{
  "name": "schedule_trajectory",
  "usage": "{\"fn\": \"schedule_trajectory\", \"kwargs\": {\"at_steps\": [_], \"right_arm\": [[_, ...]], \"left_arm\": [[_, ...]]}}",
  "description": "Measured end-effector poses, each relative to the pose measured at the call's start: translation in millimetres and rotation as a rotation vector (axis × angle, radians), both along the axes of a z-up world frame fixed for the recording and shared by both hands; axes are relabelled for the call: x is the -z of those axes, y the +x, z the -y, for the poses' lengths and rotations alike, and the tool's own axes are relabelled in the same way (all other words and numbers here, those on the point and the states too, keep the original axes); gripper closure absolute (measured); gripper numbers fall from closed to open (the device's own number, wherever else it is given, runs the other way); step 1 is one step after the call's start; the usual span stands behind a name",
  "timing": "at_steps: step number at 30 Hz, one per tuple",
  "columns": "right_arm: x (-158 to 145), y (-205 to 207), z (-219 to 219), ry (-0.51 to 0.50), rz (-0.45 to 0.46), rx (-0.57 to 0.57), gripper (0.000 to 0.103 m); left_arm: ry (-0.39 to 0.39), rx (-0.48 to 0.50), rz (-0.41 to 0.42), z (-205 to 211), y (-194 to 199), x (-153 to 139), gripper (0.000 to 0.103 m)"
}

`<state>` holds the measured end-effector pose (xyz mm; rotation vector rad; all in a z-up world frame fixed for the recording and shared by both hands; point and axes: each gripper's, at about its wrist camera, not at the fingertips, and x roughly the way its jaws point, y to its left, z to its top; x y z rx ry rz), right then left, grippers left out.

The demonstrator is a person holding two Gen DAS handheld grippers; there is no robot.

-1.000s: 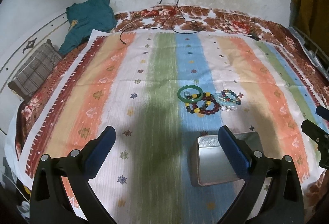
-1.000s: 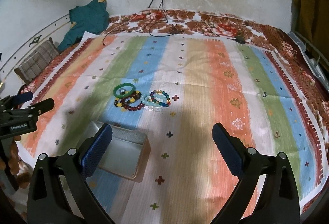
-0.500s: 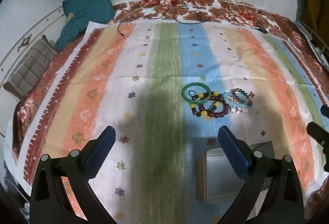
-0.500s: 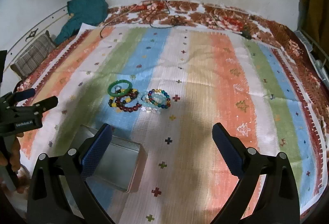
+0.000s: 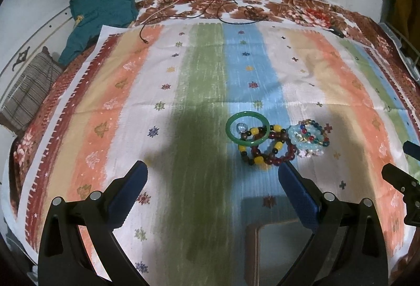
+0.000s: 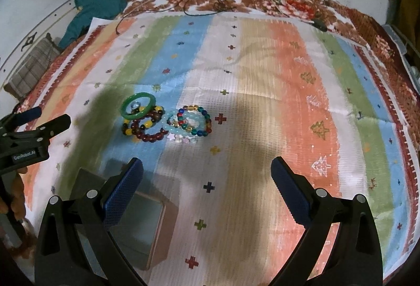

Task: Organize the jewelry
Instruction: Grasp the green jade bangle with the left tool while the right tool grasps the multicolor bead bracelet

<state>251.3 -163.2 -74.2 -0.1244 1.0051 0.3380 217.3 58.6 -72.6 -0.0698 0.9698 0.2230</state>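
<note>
A striped cloth [image 5: 204, 91] covered the bed, laid over a brown floral blanket [image 5: 288, 7] that showed along the far edge. Only the right wrist view showed the left gripper [image 6: 42, 118] from outside, at 9 o'clock, with fingers [image 6: 18, 204] of a hand below it; the left wrist view caught just a dark part of the right gripper [image 5: 401, 178] at 3 o'clock. A teal garment [image 5: 102, 10] lay at 11 o'clock beside a striped pillow [image 5: 31, 91].

One open metal box [image 6: 141, 230] sat on the cloth near the bottom of both views, partly hidden behind a blue-padded finger.

The jewelry lay in one heap near the cloth's middle, just beyond the box. One green bangle [image 5: 247, 128] rested tilted on a dark red beaded bracelet [image 5: 283, 154] and a bracelet with yellow beads [image 5: 258, 160]. Touching them toward 3 o'clock were a multicoloured bead bracelet [image 6: 202, 120] and a pale blue bead bracelet [image 6: 176, 129]. A small clear ring [image 5: 241, 126] lay inside the bangle.

Both pairs of jaws stood wide apart, holding nothing.
</note>
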Motion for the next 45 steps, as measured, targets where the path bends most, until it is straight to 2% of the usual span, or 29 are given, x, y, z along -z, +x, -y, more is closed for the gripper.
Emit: {"fn": "schedule_trajectory", "kwargs": {"at_steps": [8, 20, 38, 45], "right_arm": [[13, 22, 0, 0.03, -0.055, 0.023, 0.004], [33, 50, -10, 0.0, -0.08, 0.033, 0.004], [70, 94, -22, -0.056, -0.123, 0.037, 0.004], [83, 111, -25, -0.071, -0.146, 0.049, 0.005]], "left_arm": [[-0.038, -0.004, -0.028, -5, 20, 17, 0.006], [-0.096, -0.016, -0.075, -18, 48, 40, 0.006], [-0.098, -0.003, -0.135, -23, 84, 70, 0.006], [-0.111, -0.009, -0.155, -25, 97, 83, 0.01]]}}
